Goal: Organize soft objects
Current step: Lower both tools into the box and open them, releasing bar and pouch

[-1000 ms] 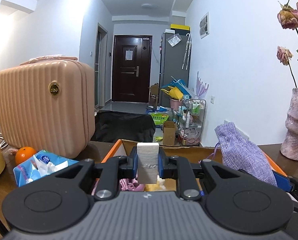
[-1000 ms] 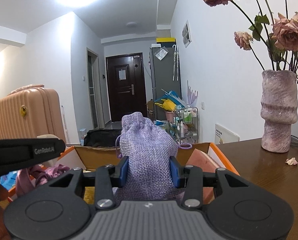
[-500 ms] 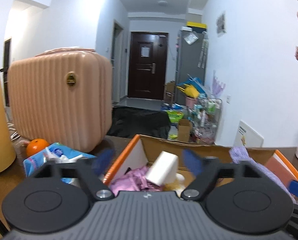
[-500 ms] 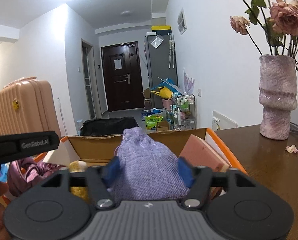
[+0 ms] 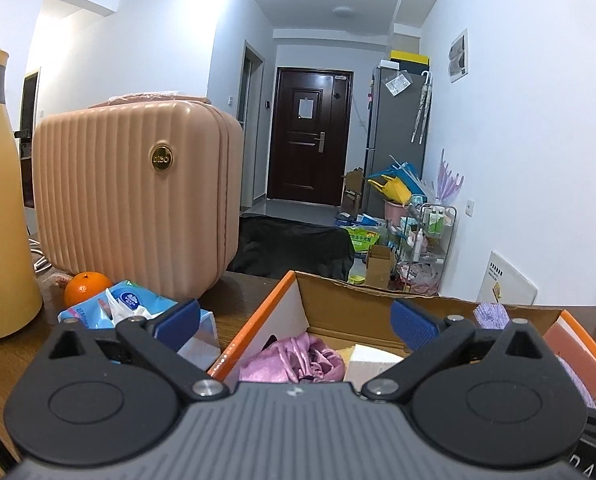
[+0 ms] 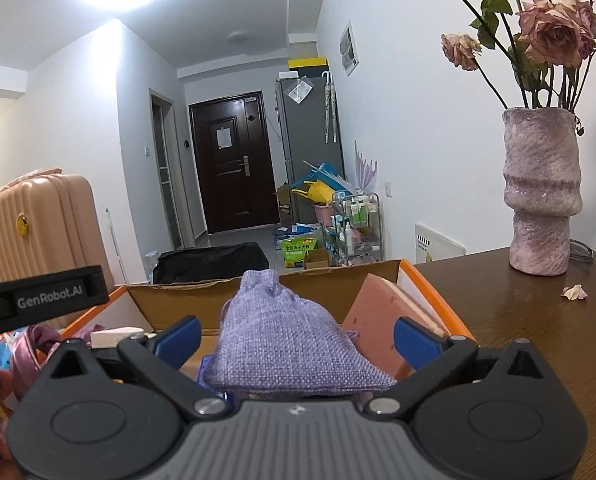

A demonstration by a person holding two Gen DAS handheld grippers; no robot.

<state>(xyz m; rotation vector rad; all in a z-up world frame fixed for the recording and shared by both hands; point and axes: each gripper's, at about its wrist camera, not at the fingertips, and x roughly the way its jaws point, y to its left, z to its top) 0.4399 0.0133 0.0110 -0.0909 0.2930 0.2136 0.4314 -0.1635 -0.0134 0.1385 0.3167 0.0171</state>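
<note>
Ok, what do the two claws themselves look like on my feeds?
Both look alike: the left claw and right claw each have a ribbed grey body, black linkage arms with round black discs and silver screws, and blue finger pads. The right wrist view shows the left unit's black side bar with white GenRobot.AI lettering.

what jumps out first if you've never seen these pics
The open cardboard box with orange edges dominates, with a lilac drawstring pouch lying in it between the spread fingers of the right hand-held gripper. Left of the box stands a ribbed peach suitcase, with an orange and a blue tissue pack at its foot. On the right of the table, a mottled pink vase holds wilted roses.
</note>
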